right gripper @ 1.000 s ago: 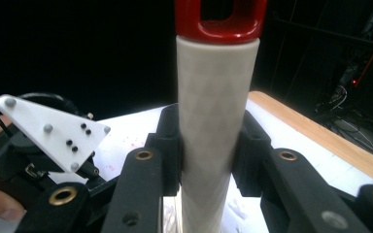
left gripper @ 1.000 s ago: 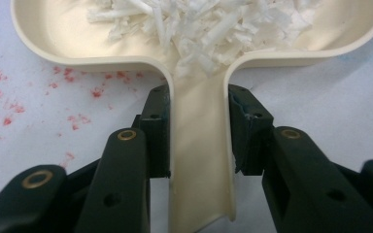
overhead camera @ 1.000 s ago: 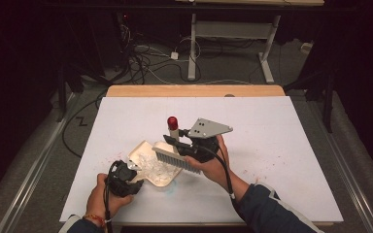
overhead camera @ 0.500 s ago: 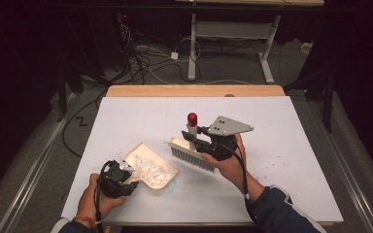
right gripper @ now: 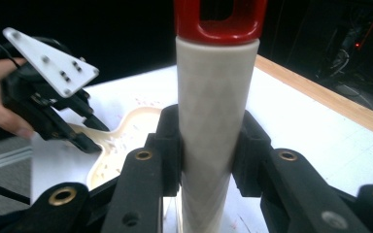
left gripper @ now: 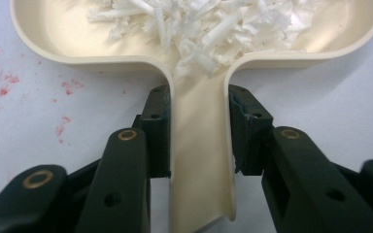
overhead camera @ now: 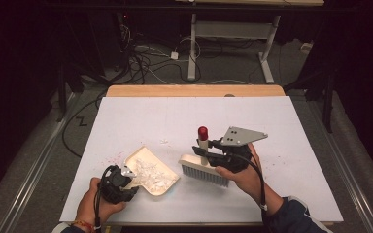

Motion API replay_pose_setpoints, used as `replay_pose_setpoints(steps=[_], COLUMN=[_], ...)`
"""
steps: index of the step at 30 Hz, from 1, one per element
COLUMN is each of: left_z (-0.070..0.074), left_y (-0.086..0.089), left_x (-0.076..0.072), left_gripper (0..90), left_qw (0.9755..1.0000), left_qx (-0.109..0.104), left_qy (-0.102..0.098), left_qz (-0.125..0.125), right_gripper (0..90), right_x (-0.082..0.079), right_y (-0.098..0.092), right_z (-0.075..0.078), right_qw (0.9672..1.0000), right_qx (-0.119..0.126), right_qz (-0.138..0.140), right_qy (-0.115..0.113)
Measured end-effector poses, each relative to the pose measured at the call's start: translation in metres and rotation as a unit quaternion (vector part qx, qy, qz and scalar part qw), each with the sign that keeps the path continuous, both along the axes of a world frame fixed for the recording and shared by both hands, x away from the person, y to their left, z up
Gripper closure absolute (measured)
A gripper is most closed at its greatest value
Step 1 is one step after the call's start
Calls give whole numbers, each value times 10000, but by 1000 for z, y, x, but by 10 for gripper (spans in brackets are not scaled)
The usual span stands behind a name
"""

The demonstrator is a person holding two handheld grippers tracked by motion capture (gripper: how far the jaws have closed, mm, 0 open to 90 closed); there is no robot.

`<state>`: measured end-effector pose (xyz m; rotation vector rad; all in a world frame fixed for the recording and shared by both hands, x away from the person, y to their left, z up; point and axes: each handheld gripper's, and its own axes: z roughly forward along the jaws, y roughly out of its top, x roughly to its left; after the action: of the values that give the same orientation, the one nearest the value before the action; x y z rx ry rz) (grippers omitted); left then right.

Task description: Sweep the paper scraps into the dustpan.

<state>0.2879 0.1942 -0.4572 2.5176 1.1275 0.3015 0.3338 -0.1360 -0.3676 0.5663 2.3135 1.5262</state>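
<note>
A cream dustpan (overhead camera: 161,184) lies on the white board (overhead camera: 141,116) at the front left, with a heap of white shreds (overhead camera: 150,174) in it. My left gripper (overhead camera: 126,179) is shut on the dustpan's handle (left gripper: 199,160), its pads (left gripper: 158,131) pressed on both sides; the shreds (left gripper: 199,24) lie just past them. To the right, my right gripper (overhead camera: 209,151) is shut on the upright white handle (right gripper: 213,121) of a brush (overhead camera: 205,169) with a red cap (right gripper: 218,22). The grey bristles point down near the board, a short gap right of the dustpan (right gripper: 121,141).
A few loose white shreds (overhead camera: 164,141) and red specks (overhead camera: 114,158) lie on the board behind the dustpan. A wooden table edge (overhead camera: 194,91) runs along the back. Cables (overhead camera: 145,58) and a desk frame (overhead camera: 192,48) stand on the dark floor beyond.
My right gripper has carried the brush to the right, away from the dustpan's mouth. The left gripper and dustpan have hardly moved.
</note>
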Motion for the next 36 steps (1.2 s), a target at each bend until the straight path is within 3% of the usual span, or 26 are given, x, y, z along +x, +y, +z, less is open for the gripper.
replay_pose_setpoints(steps=[5,14,16,23,26,28,31,36], left_z=[0,-3,-4,-5,-6,-6,-6,-6], left_y=[-1,-5,-5,-5,-6,-7,-6,-5], left_x=[1,3,3,4,5,6,8,13], left_gripper=[630,629,629,629,629,630,630,630], left_qw=[10000,9999,9999,9999,9999,9999,9998,9996], left_qx=[-4,-84,-109,-101,-111,-120,-172,-240], left_qy=[-26,-83,-73,-43,-44,-42,-5,39], left_qz=[-23,18,44,61,87,101,124,120], right_gripper=[700,699,699,699,699,699,699,700], right_x=[9,32,39,55,69,82,87,96], right_y=[16,52,55,54,60,73,78,90], right_z=[-5,3,8,15,8,-3,-9,-23], right_qw=[9998,9993,9988,9969,9950,9939,9939,9960], right_qx=[-80,235,366,357,268,196,173,196], right_qz=[-116,-74,-129,-471,-707,-719,-641,-490], right_qy=[-141,-296,-297,-516,-646,-813,-880,-724])
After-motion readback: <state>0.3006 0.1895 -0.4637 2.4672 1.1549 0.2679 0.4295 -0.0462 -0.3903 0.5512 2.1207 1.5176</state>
